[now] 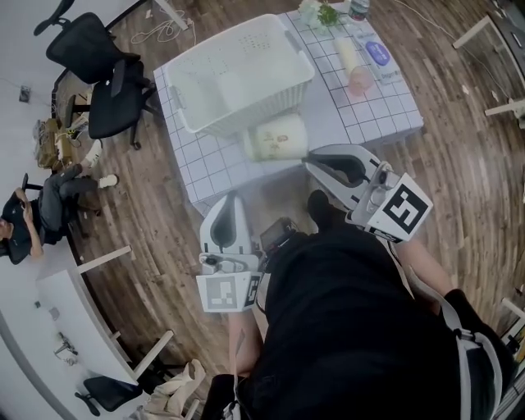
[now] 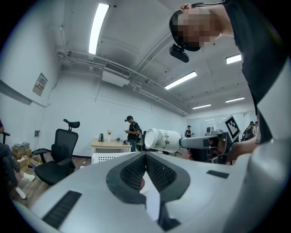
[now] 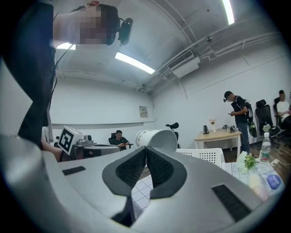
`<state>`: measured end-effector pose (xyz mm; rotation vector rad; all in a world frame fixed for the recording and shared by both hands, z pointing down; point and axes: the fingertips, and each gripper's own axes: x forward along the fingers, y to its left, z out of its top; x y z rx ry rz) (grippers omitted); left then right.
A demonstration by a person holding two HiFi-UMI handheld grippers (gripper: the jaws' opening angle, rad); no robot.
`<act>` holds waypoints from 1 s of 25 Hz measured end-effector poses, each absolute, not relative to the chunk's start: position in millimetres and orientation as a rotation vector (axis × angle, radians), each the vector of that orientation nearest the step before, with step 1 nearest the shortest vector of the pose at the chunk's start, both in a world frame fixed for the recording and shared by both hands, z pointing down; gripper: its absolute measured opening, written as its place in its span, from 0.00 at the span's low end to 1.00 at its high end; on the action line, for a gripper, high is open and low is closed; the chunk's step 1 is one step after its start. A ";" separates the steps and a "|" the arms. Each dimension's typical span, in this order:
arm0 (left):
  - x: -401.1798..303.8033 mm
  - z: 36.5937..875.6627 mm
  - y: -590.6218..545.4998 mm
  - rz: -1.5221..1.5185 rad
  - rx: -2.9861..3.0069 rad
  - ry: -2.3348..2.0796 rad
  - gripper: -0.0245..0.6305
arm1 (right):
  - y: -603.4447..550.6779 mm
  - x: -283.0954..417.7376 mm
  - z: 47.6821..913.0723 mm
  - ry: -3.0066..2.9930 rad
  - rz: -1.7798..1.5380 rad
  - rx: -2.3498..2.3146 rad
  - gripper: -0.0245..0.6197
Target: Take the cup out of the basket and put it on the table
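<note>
The white cup (image 1: 277,138) lies on its side in the air, over the table's near edge (image 1: 238,176) and just in front of the white perforated basket (image 1: 238,70). My right gripper (image 1: 306,157) is shut on the cup's rim. In the right gripper view the cup (image 3: 157,139) sticks out past the closed gripper (image 3: 146,149). My left gripper (image 1: 232,198) hangs below the table edge, shut with nothing in it. In the left gripper view its gripper (image 2: 145,156) is closed, with the cup (image 2: 163,139) and the right gripper (image 2: 207,142) ahead.
A pale bottle (image 1: 351,61), a flat packet (image 1: 377,53) and a small plant (image 1: 320,12) sit on the table's far right. Black office chairs (image 1: 111,90) stand to the left. A seated person (image 1: 37,209) and a white desk (image 1: 57,320) are at the left.
</note>
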<state>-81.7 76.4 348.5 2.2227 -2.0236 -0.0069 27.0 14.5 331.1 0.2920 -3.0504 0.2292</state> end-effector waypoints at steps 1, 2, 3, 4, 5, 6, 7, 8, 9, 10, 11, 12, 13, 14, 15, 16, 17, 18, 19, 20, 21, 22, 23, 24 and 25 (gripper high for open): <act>-82.3 349.0 82.6 -0.016 2.224 -2.019 0.05 | 22.2 26.4 331.3 -3.048 0.229 0.295 0.08; -83.3 348.9 88.7 -0.023 2.228 -2.016 0.05 | 29.6 25.5 331.1 -3.048 0.228 0.299 0.08; -84.2 348.3 94.8 -0.029 2.233 -2.012 0.05 | 36.6 24.5 330.5 -3.048 0.227 0.305 0.08; -84.8 347.6 100.9 -0.033 2.240 -2.008 0.05 | 43.2 23.7 329.3 -3.050 0.225 0.312 0.08; -85.1 347.1 107.1 -0.036 2.248 -2.002 0.05 | 49.3 22.9 327.8 -3.053 0.220 0.322 0.08; -85.2 347.1 113.3 -0.038 2.257 -1.995 0.05 | 55.4 22.3 326.6 -3.054 0.214 0.334 0.08; -85.0 347.8 119.6 -0.040 2.266 -1.984 0.05 | 62.0 22.3 326.6 -3.050 0.207 0.345 0.08; -84.7 349.2 126.2 -0.041 2.275 -1.971 0.05 | 69.3 22.9 327.5 -3.043 0.203 0.355 0.08; -84.5 350.9 132.9 -0.041 2.283 -1.957 0.05 | 76.9 23.5 328.7 -3.035 0.201 0.363 0.08; -84.9 352.6 139.4 -0.042 2.287 -1.946 0.05 | 84.1 23.4 329.3 -3.032 0.202 0.371 0.08; -85.7 354.3 145.4 -0.043 2.289 -1.938 0.05 | 90.5 22.5 329.1 -3.034 0.203 0.382 0.08; -86.7 355.9 151.1 -0.046 2.289 -1.929 0.05 | 96.9 21.5 329.1 -3.035 0.206 0.391 0.08; -87.5 357.7 156.7 -0.048 2.290 -1.918 0.05 | 103.5 20.9 329.7 -3.035 0.209 0.399 0.08; -87.7 359.3 162.1 -0.049 2.293 -1.906 0.05 | 110.1 20.9 330.8 -3.033 0.214 0.407 0.08; -87.2 360.5 167.2 -0.049 2.298 -1.893 0.05 | 116.3 21.6 332.3 -3.029 0.219 0.417 0.08; -86.4 361.1 172.0 -0.047 2.304 -1.882 0.05 | 121.9 22.6 333.8 -3.024 0.223 0.425 0.08; -85.6 361.2 176.4 -0.044 2.312 -1.872 0.05 | 127.0 23.9 335.3 -3.019 0.226 0.429 0.08; -84.8 360.8 180.3 -0.042 2.318 -1.866 0.05 | 131.9 25.3 336.6 -3.014 0.228 0.428 0.08; -84.2 359.9 183.5 -0.040 2.323 -1.862 0.05 | 136.4 26.7 337.6 -3.009 0.227 0.422 0.08; -83.7 358.8 186.1 -0.040 2.325 -1.861 0.05 | 139.6 27.5 337.4 -3.008 0.223 0.416 0.08; -83.1 357.7 188.1 -0.040 2.324 -1.863 0.05 | 141.2 27.8 335.4 -3.014 0.217 0.417 0.08; -82.1 356.7 189.4 -0.041 2.323 -1.866 0.05 | 141.6 28.1 332.5 -3.025 0.211 0.421 0.08; -80.7 355.6 189.7 -0.043 2.322 -1.869 0.05 | 141.4 28.9 329.8 -3.035 0.205 0.422 0.08; -78.9 354.5 189.2 -0.047 2.321 -1.872 0.05 | 140.9 30.2 327.6 -3.041 0.200 0.420 0.08; -76.7 353.5 187.9 -0.050 2.320 -1.874 0.05 | 140.0 31.9 325.5 -3.047 0.197 0.416 0.08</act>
